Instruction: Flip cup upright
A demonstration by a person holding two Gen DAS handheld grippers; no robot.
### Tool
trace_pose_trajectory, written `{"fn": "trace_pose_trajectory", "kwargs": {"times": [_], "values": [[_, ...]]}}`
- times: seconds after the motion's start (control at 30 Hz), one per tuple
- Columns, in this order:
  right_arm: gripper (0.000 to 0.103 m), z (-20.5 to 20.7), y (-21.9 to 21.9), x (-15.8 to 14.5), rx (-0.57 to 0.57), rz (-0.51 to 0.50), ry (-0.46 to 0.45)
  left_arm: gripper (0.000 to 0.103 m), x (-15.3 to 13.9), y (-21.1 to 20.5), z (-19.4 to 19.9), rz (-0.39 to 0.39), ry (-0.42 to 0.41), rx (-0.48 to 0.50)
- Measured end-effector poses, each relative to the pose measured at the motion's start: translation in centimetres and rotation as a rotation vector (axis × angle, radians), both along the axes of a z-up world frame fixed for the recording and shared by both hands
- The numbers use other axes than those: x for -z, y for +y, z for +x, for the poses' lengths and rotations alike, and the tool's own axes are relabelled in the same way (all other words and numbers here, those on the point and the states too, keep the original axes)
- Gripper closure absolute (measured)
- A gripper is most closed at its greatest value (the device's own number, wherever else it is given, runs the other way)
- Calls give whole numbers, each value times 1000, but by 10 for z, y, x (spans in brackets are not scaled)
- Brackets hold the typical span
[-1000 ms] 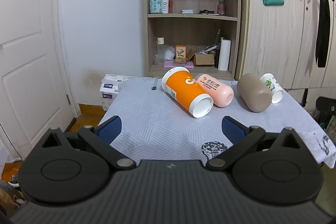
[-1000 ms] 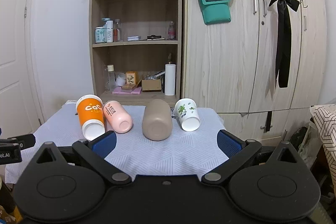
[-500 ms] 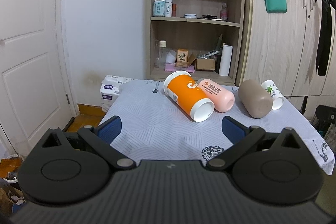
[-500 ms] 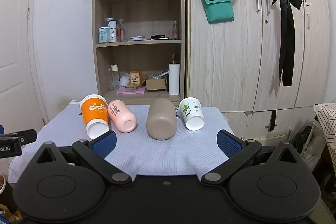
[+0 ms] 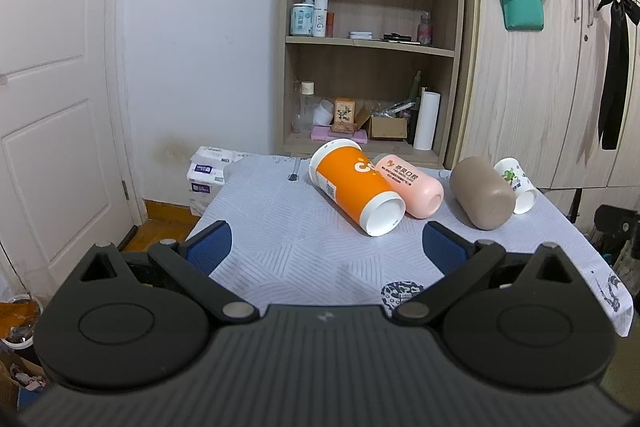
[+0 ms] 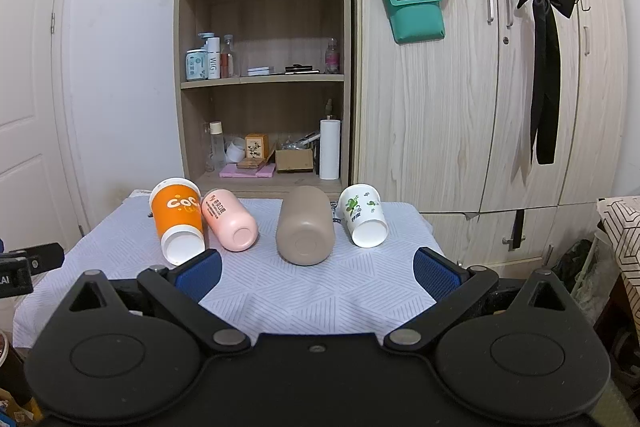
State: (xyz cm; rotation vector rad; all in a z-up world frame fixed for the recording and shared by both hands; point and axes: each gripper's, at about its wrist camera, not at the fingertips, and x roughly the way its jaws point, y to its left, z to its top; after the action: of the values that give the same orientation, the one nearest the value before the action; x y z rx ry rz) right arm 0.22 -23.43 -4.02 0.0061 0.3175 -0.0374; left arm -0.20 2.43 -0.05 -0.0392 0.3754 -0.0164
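Cups (image 5: pixel 360 193) nearer; tissue packs (image 5: pixel 206 175) left-view only.

Four cups are lying in a row: orange cup (image 6: pixel 178 223) touching pink cup (image 6: pixel 229 225), gaps flanking the brown cup (image 6: pixel 305 227). Bare cloth (image 6: pixel 304 291) is lying before it.

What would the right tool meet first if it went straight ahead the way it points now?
Probably the brown cup, lying on its side with its base toward the camera. It sits about midway between the open fingers of the right tool, above bare tablecloth. Depth is unclear.
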Motion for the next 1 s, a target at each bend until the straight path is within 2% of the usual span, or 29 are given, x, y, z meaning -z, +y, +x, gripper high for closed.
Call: {"fn": "trace_pose_trajectory", "kwargs": {"times": [0.37,0.6,0.77,1.0], "values": [[0,-4,3,1,13,-25,-32,0,0,1,-3,-2,-13,3],[0,-9,5,1,15,-45,-65,0,-3,0,-10,-2,-51,-2],[0,-10,6,0,13,-46,-76,0,-6,1,-18,-36,-107,24],[0,-13,8,-1,7,-52,-92,0,-8,-9,-30,26,-190,35]]}}
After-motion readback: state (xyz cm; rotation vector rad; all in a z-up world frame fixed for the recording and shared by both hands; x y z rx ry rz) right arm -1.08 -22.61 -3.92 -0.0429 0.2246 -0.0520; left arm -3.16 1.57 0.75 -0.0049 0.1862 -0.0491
